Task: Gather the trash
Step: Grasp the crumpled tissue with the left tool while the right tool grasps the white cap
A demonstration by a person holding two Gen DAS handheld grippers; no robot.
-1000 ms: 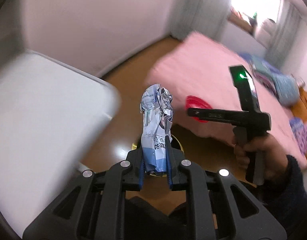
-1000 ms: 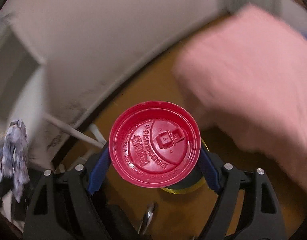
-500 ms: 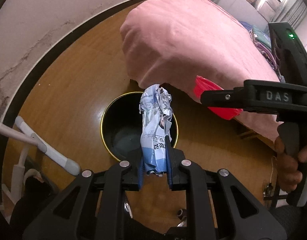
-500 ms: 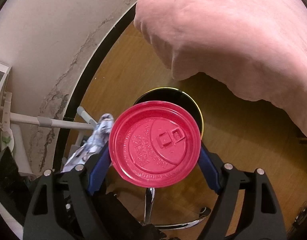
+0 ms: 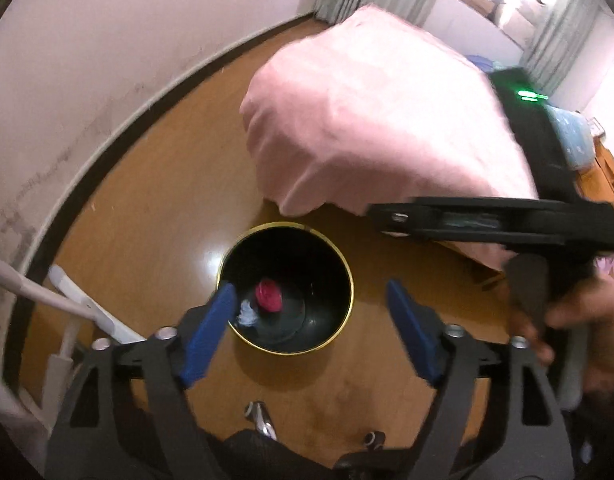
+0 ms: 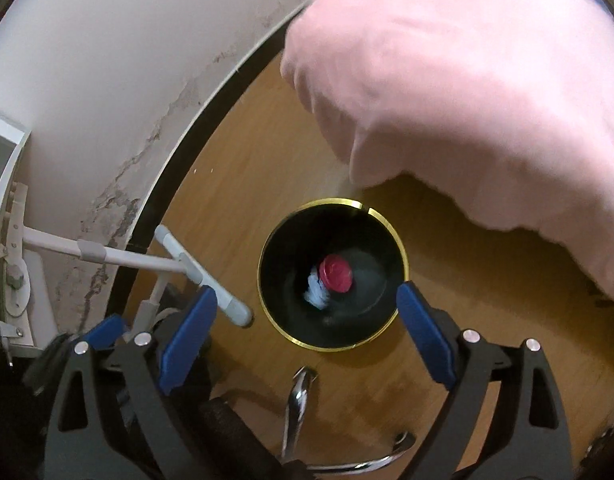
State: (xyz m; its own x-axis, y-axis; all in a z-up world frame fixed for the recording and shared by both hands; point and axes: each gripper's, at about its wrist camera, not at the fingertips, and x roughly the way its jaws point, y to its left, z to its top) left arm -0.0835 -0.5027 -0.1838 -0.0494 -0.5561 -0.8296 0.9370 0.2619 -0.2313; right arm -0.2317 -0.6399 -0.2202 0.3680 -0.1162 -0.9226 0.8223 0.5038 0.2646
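Drop step done: left hand-held gripper (image 5: 311, 328) and right hand-held gripper (image 6: 307, 332) just opened wide, both empty above bin (image 6: 387, 322). Red lid (image 6: 337, 274), crumpled wrapper (image 6: 317, 292) at bin bottom. Next: fetch further trash.

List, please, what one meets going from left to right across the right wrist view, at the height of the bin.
White wall → grey bar of the white frame → black bin with gold rim, holding the crumpled wrapper and then the red lid → wooden floor → pink blanket.
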